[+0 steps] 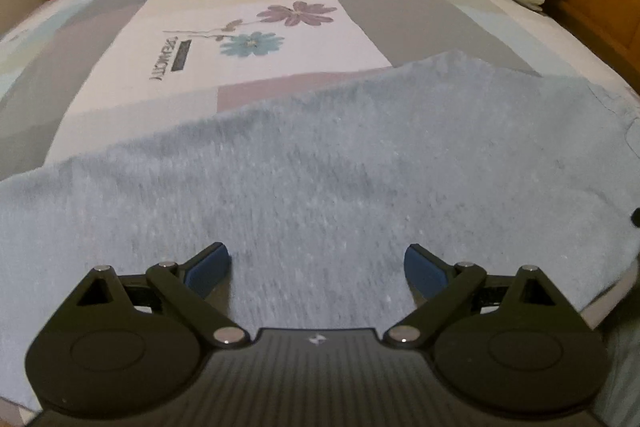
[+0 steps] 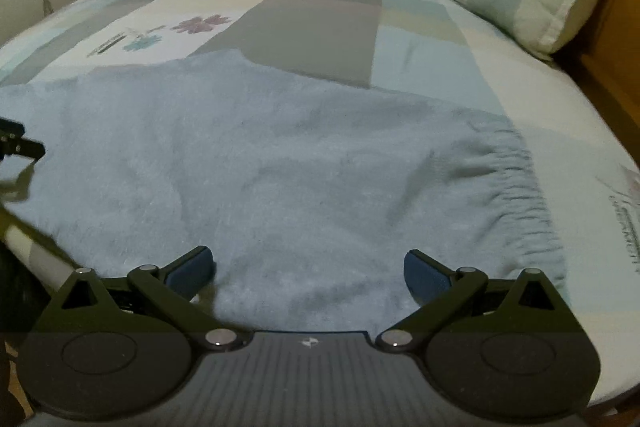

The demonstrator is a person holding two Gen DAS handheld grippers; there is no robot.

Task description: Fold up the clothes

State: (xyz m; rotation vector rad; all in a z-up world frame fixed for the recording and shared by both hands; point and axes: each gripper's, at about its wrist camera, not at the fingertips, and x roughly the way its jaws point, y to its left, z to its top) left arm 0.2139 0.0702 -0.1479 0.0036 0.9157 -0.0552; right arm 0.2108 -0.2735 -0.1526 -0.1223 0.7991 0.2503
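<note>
Because both pairs of jaws stand spread wide with nothing between them, a pinch from here could, I judge, go wrong on the fluffy cloth: the pads may catch only the pile, or gather two layers where one is meant, and the fold would come out skewed. Starting at the left, the left gripper (image 1: 318, 267) hangs low over the pale blue garment (image 1: 320, 167), which spreads ahead of it and off to both its sides, its far edge running ragged across the patterned bedsheet (image 1: 248, 7) beyond. Its blue pads (image 1: 210, 267) sit apart, just above the fabric; whether they touch it I cannot tell. Further right, the right gripper (image 2: 308, 269), likewise gaping, hovers over the same garment, whose ribbed band (image 2: 524, 195) lies puckered ahead and to the right of its fingers. That gathered band may pull the edge crooked. Whether the garment lies in one layer or folded, the pictures do not settle.
</note>
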